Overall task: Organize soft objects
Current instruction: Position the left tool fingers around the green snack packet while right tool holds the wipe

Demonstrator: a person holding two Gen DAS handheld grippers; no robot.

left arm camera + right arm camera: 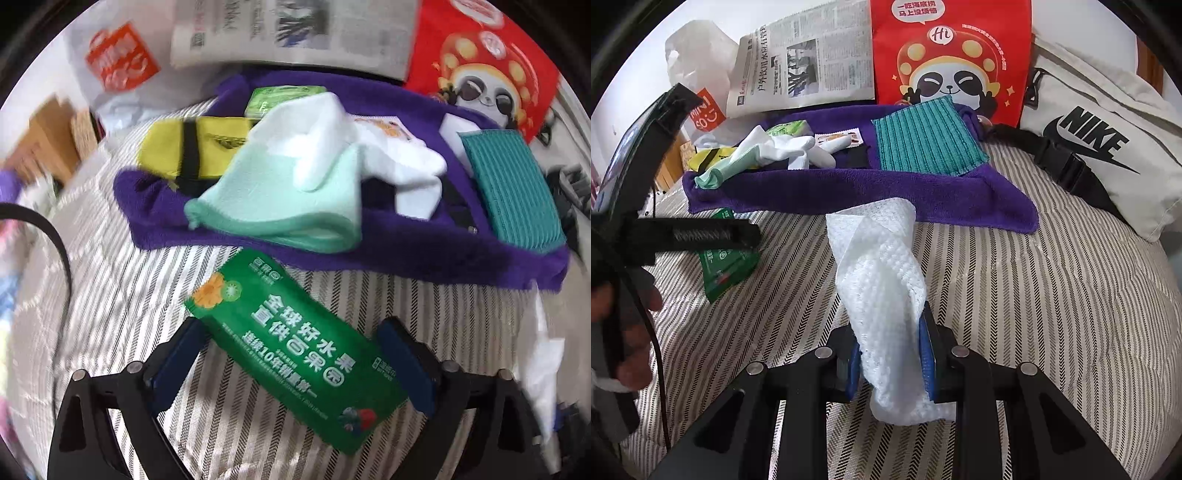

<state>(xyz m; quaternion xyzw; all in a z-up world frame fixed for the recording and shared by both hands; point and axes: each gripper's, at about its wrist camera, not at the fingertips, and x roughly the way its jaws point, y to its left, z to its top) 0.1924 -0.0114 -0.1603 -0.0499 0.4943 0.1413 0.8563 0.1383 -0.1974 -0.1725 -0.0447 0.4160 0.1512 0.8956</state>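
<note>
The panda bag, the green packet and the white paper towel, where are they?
panda bag (951,62): right wrist view, on its red front.
green packet (295,339): left wrist view, on its printed middle.
white paper towel (882,280): right wrist view, on its twisted middle.

Striped bed (1052,295) carries purple towel (820,192), green packet (295,347), white Nike bag (1108,147), newspaper (805,66), perhaps propped upright.

A fluffy purple towel (857,192) lies on striped woven bedding (1034,295); the green packet (295,350) looks glossy plastic.
</note>
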